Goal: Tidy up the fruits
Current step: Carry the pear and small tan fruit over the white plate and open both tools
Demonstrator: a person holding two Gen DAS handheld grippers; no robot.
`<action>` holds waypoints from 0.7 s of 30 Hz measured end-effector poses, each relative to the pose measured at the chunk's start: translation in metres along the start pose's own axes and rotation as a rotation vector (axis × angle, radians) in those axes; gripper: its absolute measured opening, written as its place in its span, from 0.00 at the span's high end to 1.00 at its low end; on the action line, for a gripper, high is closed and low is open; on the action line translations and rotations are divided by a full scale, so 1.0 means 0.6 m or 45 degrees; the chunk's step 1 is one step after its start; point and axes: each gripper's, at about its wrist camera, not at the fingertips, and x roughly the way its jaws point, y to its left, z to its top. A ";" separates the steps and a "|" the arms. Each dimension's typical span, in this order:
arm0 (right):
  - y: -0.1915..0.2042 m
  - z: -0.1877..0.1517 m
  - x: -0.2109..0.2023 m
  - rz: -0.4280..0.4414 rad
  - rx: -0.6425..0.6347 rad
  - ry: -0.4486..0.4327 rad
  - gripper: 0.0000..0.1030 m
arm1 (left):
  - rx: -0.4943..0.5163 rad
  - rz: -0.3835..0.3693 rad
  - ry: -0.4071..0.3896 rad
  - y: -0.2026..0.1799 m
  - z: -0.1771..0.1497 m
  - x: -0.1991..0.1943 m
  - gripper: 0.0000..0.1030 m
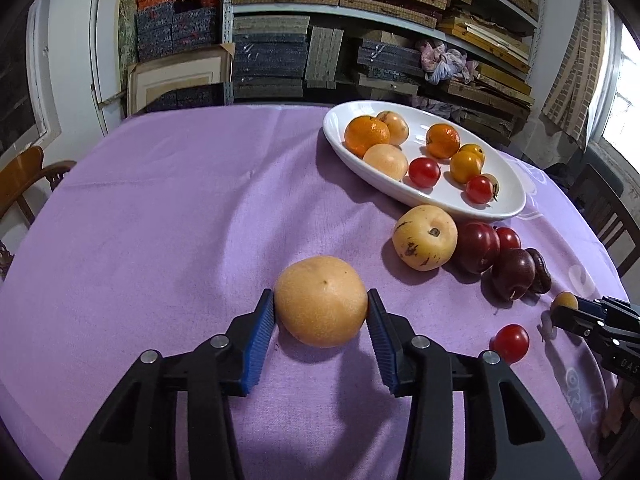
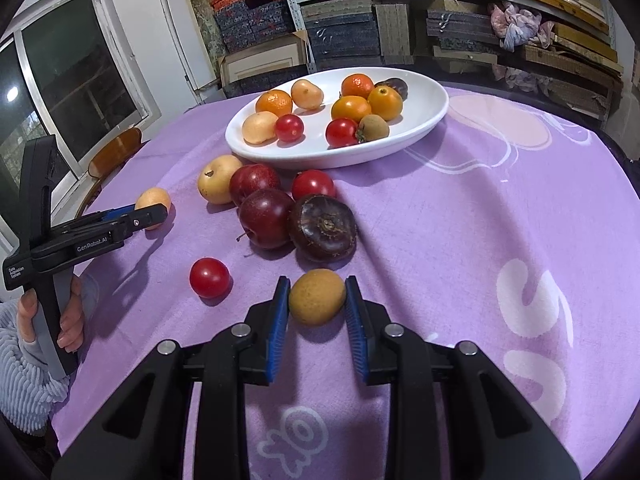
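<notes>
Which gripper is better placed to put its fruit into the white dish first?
Right, probably. The right gripper holds a small brown fruit facing the white dish; the left gripper holds a pale orange fruit, off to the dish's side.

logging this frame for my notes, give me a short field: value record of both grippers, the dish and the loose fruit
left gripper: shut on pale orange round fruit, on the purple tablecloth
right gripper: shut on small brown round fruit
white oval dish: holds oranges, pale fruits, red tomatoes
loose beside dish: yellow speckled fruit, dark red plums, red cherry tomato
</notes>
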 end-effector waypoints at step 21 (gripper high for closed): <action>-0.042 0.184 -0.023 -0.099 -0.016 -0.158 0.74 | 0.067 -0.156 -0.002 -0.114 0.164 0.068 0.55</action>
